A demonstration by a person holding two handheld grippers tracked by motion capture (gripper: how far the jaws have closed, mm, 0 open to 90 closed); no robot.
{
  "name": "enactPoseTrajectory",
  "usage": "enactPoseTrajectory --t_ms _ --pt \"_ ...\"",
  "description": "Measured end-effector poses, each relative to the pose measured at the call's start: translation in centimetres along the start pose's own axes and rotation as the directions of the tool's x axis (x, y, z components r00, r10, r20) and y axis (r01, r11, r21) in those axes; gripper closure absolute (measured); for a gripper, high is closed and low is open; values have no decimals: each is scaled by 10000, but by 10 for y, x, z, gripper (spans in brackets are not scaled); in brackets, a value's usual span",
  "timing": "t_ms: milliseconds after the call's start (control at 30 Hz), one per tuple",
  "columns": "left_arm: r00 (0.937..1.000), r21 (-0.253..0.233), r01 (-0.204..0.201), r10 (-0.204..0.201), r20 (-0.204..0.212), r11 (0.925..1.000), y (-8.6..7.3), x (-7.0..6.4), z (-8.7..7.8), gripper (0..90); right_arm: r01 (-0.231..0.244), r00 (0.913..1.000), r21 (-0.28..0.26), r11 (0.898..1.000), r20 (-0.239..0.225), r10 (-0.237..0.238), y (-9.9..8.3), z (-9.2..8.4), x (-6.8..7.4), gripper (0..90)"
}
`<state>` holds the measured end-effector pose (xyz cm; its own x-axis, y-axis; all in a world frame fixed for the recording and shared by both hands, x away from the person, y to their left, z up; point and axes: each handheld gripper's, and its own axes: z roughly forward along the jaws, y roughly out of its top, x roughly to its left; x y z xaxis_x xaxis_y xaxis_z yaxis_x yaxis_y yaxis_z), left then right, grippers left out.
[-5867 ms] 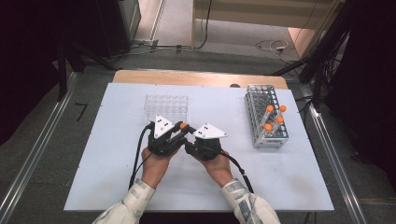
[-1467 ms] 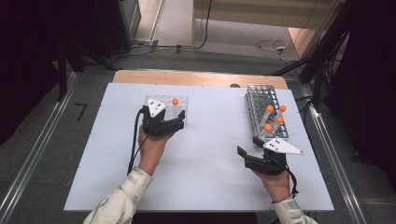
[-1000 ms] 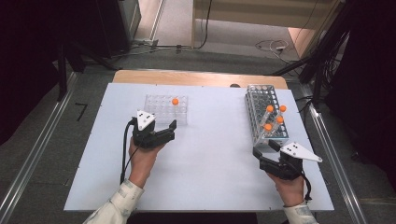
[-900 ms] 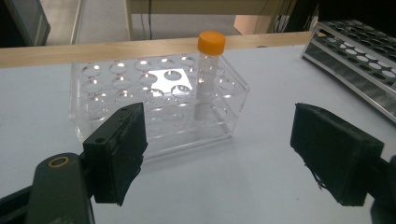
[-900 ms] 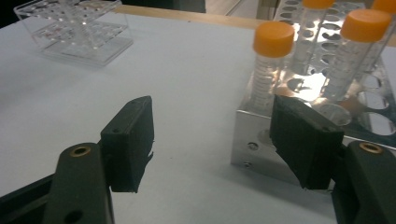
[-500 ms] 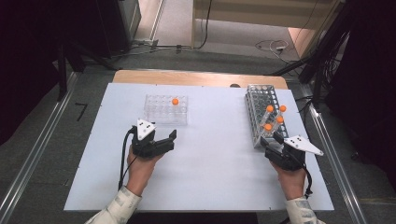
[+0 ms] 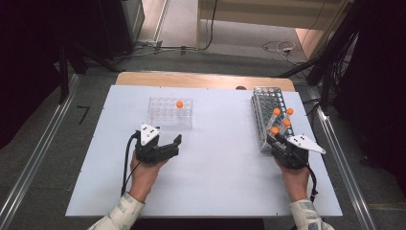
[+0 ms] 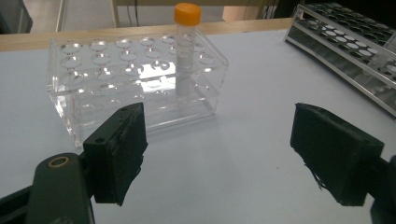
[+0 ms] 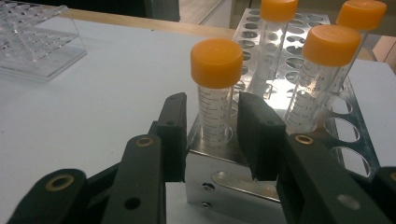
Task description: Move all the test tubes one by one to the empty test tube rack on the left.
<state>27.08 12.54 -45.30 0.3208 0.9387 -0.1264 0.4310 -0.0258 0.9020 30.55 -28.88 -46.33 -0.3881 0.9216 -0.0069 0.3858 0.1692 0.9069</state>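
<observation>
Right gripper: jaws just closing around nearest tube in metal rack; slight gaps remain, not clamped.
Left gripper: apart, empty; clear rack ahead.
Risk: off-centre pinch could tilt tube, jamming it on lift.

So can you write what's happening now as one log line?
right gripper: jaws closing around nearest orange-capped tube in metal rack, small gaps remain | left gripper: open, empty, facing clear rack

Bright, even overhead light; dark surroundings, soft focus, glare on the metal rack.
</observation>
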Motion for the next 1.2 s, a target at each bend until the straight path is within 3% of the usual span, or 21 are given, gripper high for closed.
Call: enactPoseTrajectory --t_ms 533,833,1200 --pt "10000 61 9 -10 63 10000 -1 -2 1 181 95 9999 7 10000 40 -95 1 7 -2 712" --pt "10000 26 0 0 83 10000 -1 -2 0 181 -95 9999 -640 9979 40 98 19 -7 -4 714" --pt "9999 -69 -5 6 107 10000 0 -3 -2 181 150 9999 -1336 9909 91 -139 44 -30 1 716"
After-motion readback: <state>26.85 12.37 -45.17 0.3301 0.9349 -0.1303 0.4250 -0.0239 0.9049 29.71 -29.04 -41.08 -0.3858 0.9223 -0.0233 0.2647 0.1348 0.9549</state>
